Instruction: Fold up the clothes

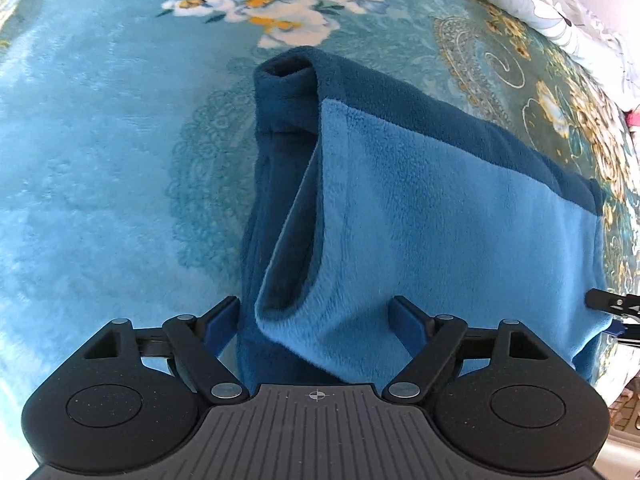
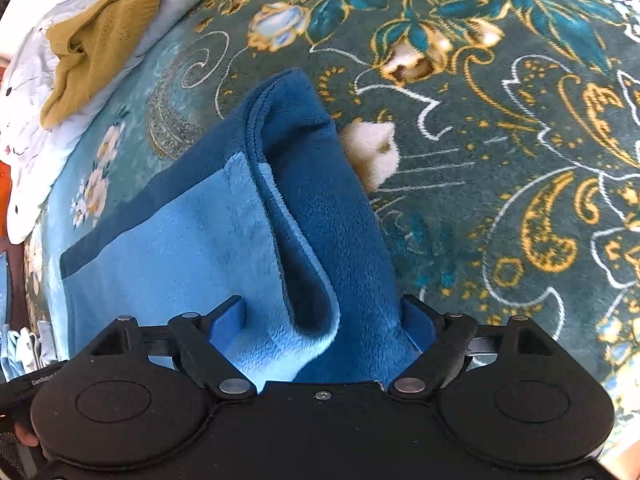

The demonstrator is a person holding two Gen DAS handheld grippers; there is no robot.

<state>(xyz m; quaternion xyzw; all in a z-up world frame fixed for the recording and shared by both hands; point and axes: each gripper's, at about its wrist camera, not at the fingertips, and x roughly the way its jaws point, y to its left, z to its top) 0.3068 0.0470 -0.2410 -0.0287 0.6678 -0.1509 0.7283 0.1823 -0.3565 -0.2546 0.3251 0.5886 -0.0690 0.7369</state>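
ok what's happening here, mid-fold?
Yes. A person holds a gripper in each hand. Both the left gripper and the right gripper sit around the near edge of a blue fleece garment, jaws wide apart with fabric between them. The garment lies partly folded on a floral blanket. A mustard cloth lies aside.

On the teal floral plush blanket [image 2: 500, 160] lie one two-tone blue fleece garment [image 2: 224, 232], one mustard-yellow knitted garment [image 2: 100, 44] and one white floral pillow [image 1: 576, 20].
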